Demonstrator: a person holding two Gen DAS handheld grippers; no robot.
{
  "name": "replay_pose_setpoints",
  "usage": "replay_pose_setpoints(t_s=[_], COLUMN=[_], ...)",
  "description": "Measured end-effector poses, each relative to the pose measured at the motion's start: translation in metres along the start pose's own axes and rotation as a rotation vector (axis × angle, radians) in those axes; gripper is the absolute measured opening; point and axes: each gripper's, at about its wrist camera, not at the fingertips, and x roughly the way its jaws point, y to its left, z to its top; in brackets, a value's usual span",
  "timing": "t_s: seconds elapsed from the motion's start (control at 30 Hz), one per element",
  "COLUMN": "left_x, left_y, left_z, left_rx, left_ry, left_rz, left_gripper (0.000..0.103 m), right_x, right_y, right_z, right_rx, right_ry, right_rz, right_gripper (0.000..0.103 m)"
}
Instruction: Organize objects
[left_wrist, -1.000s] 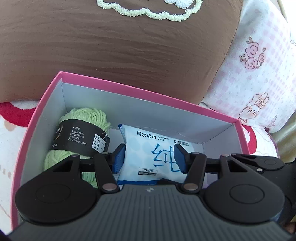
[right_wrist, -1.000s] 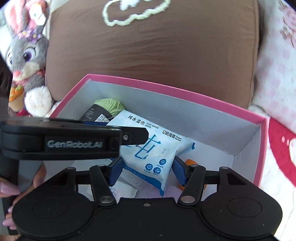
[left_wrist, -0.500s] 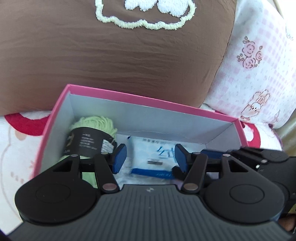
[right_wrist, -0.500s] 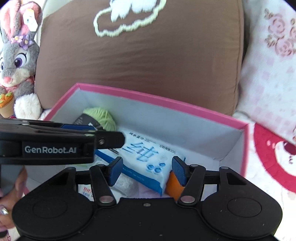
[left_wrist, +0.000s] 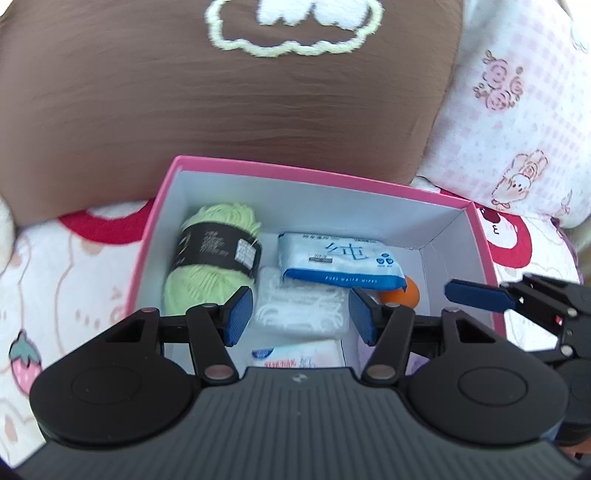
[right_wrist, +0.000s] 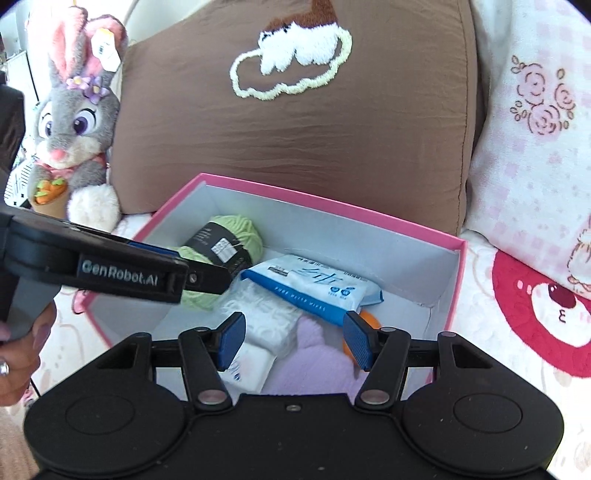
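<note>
From the left wrist, the left gripper (left_wrist: 301, 314) is seen spread and empty above the pink box (left_wrist: 321, 173); the wipes pack (left_wrist: 341, 260) lies inside beside the green yarn (left_wrist: 210, 258), partly covering an orange ball (left_wrist: 404, 293). A clean retreat is best made straight up, clear of the rim. A second ago the pack stood between these pads; now it rests lower, untouched.

From the right wrist, the right gripper (right_wrist: 293, 341) is likewise spread and empty, and is seen further from the box than before.
</note>
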Motion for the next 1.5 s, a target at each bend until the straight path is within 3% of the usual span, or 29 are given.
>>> replay_pose_setpoints(t_s=[0.27,0.57,0.93,1.23,1.5], left_x=[-0.045,-0.095,-0.14,-0.171,-0.181], left_y=[-0.015,-0.037,-0.058,-0.073,-0.089], left_z=[-0.012,-0.029,-0.055,-0.084,-0.106], left_rx=[-0.009,0.048,0.09,0.076,0.116], left_ry=[-0.052,-0.072,-0.104,-0.105,-0.086], left_rz=[-0.015,0.017,0.025,0.008,-0.004], left_gripper=[0.059,0.064,0.072,0.072,0.072], right_x=[-0.04,-0.098,-0.153,-0.187,-0.202], right_y=[0.009,0.02,0.025,0.024,0.019], right_z=[-0.007,-0.014,-0.026,-0.049,-0.076], right_rx=[0.031,0.035,0.035,0.075,0.116], right_ry=[-0.036,-0.111,-0.096,-0.088,-0.055], right_rz=[0.015,0.01,-0.118,-0.121,-0.174], right_gripper=[0.064,0.064,0.065,0.07,0.078])
